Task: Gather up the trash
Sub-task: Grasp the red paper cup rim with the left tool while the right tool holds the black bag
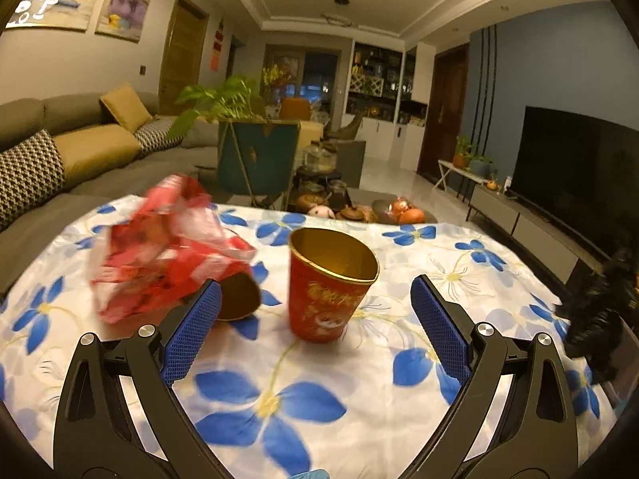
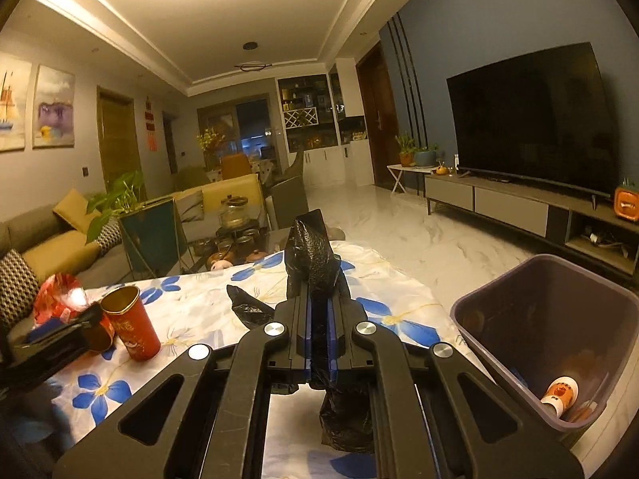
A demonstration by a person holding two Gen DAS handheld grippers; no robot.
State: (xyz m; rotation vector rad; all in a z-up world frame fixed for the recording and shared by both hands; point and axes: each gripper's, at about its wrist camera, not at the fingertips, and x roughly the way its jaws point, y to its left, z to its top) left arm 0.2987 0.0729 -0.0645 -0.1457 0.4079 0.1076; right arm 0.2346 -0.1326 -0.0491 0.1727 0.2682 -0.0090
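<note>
My left gripper (image 1: 315,319) is open and low over the flowered tablecloth (image 1: 279,399). An upright red cup with a gold inside (image 1: 331,287) stands just ahead, between the fingers' line but untouched. Left of it a second cup (image 1: 239,297) lies on its side, partly under a crumpled red wrapper (image 1: 159,251) that is blurred. My right gripper (image 2: 319,291) is shut on a black plastic bag (image 2: 311,259), which sticks up past the fingertips and hangs below them. The red cup (image 2: 131,323) and the wrapper (image 2: 56,295) show at the left of the right wrist view.
A grey-purple bin (image 2: 559,299) stands off the table's right side with a small bottle (image 2: 561,393) inside. A sofa (image 1: 80,151) is to the left, and a planter (image 1: 255,159) and a low table with jars lie beyond. A TV (image 2: 531,119) on its stand lines the right wall.
</note>
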